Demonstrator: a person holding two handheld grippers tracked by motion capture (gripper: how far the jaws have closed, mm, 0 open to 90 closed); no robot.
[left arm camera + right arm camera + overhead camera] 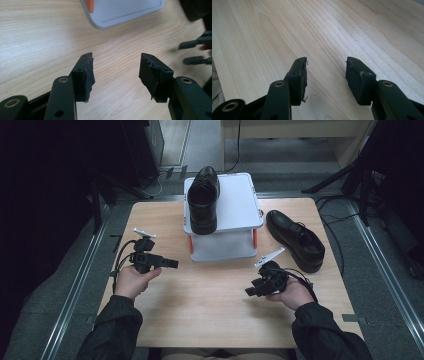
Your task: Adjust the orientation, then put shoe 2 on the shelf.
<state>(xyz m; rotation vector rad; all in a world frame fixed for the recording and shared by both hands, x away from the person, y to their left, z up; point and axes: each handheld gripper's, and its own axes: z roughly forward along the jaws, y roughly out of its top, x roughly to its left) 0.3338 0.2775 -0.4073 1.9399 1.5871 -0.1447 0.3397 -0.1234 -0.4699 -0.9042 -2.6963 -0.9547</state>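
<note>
Two black shoes are sitting apart, one (203,200) on the grey stand (235,205), one (295,240) on the bench (210,305) beside it, while left gripper (170,264) and right gripper (251,292) are hovering, fingers spread, gripping nothing.

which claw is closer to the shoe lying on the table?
Right. The right claw sits just in front of and left of the shoe on the table; the left claw is across the table, beyond the white rack.
</note>
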